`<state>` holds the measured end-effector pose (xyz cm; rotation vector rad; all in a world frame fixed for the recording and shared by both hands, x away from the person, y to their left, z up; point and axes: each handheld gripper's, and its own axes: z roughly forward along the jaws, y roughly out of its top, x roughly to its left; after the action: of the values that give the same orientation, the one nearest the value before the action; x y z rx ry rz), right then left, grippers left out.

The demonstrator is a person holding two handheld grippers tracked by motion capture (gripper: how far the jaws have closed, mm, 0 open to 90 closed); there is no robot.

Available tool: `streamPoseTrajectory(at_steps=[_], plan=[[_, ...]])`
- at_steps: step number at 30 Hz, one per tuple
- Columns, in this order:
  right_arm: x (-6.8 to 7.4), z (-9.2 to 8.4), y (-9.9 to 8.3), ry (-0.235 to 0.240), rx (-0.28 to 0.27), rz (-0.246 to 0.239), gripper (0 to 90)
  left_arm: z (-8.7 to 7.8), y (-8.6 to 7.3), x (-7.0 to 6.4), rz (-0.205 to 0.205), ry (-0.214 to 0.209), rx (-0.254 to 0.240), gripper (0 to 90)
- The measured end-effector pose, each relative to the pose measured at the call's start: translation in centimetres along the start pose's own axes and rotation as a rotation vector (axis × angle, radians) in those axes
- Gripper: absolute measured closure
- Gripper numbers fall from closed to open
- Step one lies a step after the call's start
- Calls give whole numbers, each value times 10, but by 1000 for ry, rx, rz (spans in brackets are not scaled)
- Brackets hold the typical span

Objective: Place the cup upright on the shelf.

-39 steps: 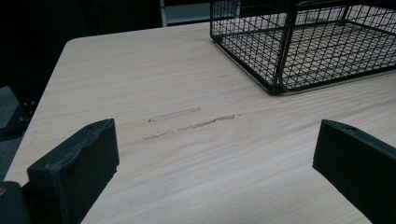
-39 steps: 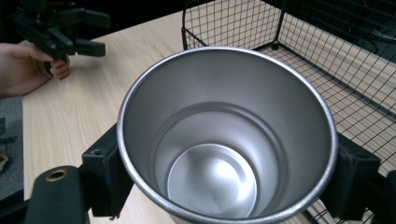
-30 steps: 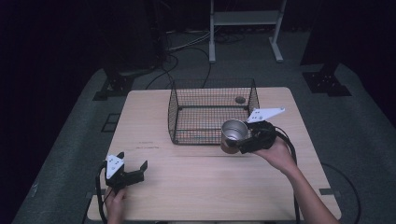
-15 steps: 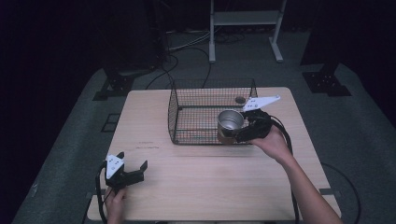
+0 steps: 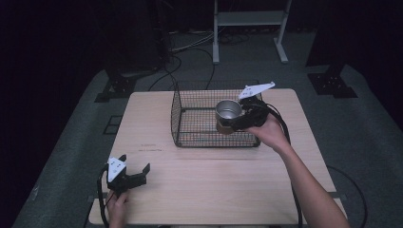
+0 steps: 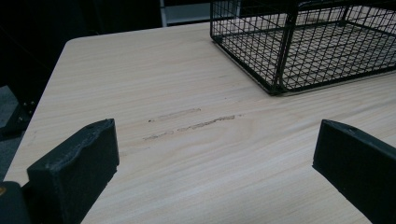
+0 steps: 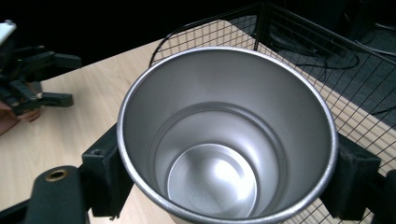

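Steel, round, shiny empty cup (image 5: 228, 112) clamped across its walls by right gripper (image 5: 236, 119), above black wire basket (image 5: 190, 124). Likely light, rigid, slippery. Left gripper (image 5: 140, 172) wide open, empty.

High view: fixed above the person's edge, looking forward and down over the whole worktop (image 5: 209, 166). Left gripper view: low, close to the wood, facing the wire basket (image 6: 299, 42); both views share its near corner. Right gripper view: tight on the steel cup (image 7: 226, 135), left gripper (image 7: 32, 79) beyond.
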<state>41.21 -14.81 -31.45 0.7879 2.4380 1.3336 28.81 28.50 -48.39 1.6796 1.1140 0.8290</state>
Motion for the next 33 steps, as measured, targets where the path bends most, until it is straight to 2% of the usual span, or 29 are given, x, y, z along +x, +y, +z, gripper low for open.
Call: streamPoseTrajectory(at_steps=[6, 16, 23, 26, 30, 33], plan=[[-8, 12, 12, -7, 8, 11, 180, 0, 0, 0, 4, -1, 1, 0], [-19, 35, 27, -36, 49, 0, 180, 0, 0, 0, -6, -1, -4, 0], [-29, 53, 34, -44, 77, 16, 180, 0, 0, 1, -8, -1, -3, 0], [-32, 57, 35, -43, 71, 24, 180, 0, 0, 0, -3, -1, 0, 0], [-37, 68, 36, -51, 98, 35, 180, 0, 0, 0, -4, -1, -1, 0], [-40, 75, 34, -51, 97, 46, 179, 0, 0, 1, -4, -1, 2, 0]])
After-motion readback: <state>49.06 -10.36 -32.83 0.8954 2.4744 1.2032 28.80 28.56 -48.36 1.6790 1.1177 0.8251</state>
